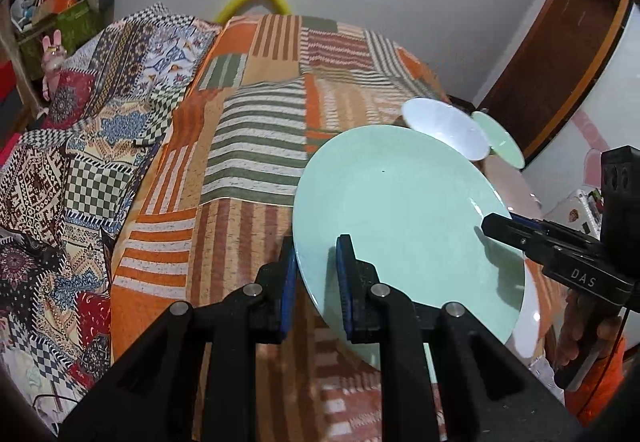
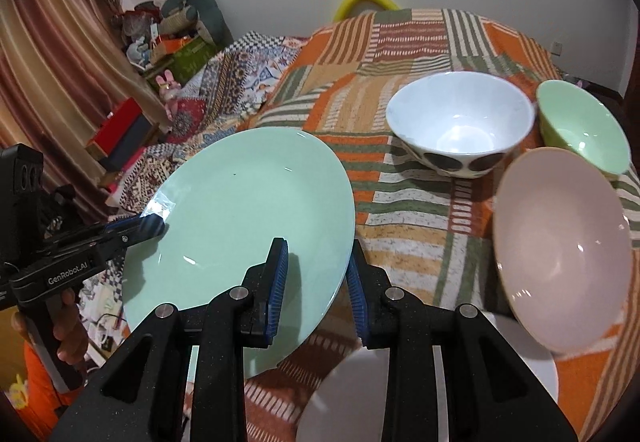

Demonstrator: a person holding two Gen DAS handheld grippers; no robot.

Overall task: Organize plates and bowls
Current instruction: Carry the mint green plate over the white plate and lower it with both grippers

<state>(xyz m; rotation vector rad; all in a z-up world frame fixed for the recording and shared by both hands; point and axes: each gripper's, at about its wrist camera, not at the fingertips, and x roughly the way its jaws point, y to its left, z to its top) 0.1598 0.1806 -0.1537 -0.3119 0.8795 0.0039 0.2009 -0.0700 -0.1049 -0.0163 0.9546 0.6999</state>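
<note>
**Green plate carried between two grippers**

We hold the mint-green plate (image 2: 240,226) at opposite rims: the left gripper (image 1: 316,282) is clenched on its near-left edge, the right gripper (image 2: 318,282) clamped on the other side. The plate sits tilted, apparently clear of the striped bedspread (image 2: 420,234).

We judge this the carrying step. Ahead and to the right of the right gripper stand three bowls: a white bowl with dark spots (image 2: 460,125), a small green bowl (image 2: 580,121) beyond it, and a pink bowl (image 2: 560,250) nearest. All three are empty. Directly beneath the right gripper lies a white plate (image 2: 344,394), also bare.

Next, we probably need to lower the green plate level onto the white one, keeping both hands moving together so neither rim slips, then release.
</note>
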